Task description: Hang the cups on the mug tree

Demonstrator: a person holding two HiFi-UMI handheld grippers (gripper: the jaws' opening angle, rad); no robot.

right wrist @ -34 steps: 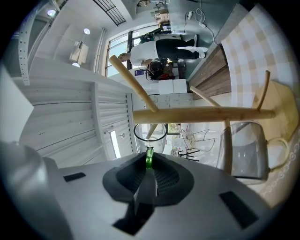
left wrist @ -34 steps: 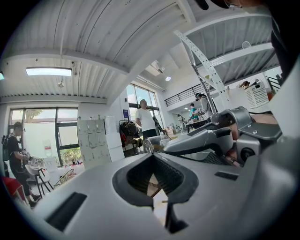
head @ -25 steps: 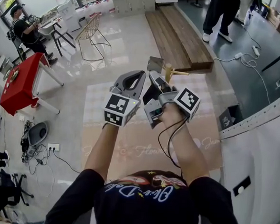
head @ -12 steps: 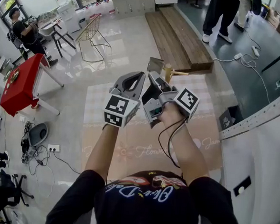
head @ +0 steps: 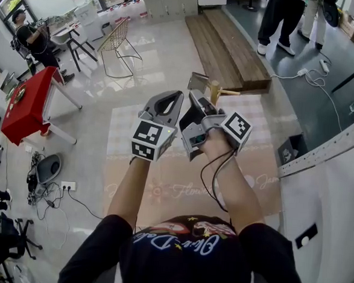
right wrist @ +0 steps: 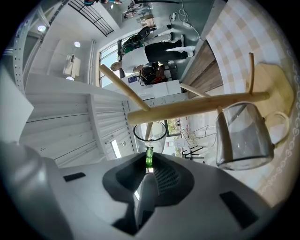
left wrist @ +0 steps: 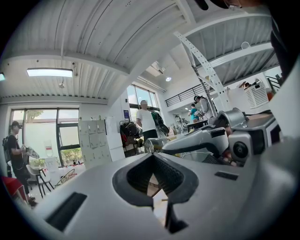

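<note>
I have the glass cup (right wrist: 151, 136) by its green handle (right wrist: 149, 157). The right gripper (right wrist: 149, 163) is closed narrowly on that handle, with the cup's mouth just beyond the jaw tips. In the right gripper view the mug tree (right wrist: 197, 108) lies across the frame at 12 o'clock of the cup, one peg reaching down to the cup's rim. A second cup (right wrist: 243, 138) hangs from the tree at 3 o'clock. My left gripper (left wrist: 152, 157) has its jaws together on nothing and is level, just beside the right one at 9 o'clock. In the head view both sit over the checked mat (head: 162, 185), with a wooden bench (head: 229, 45) at 12 o'clock and a red table (head: 25, 103) at 9 o'clock.
</note>
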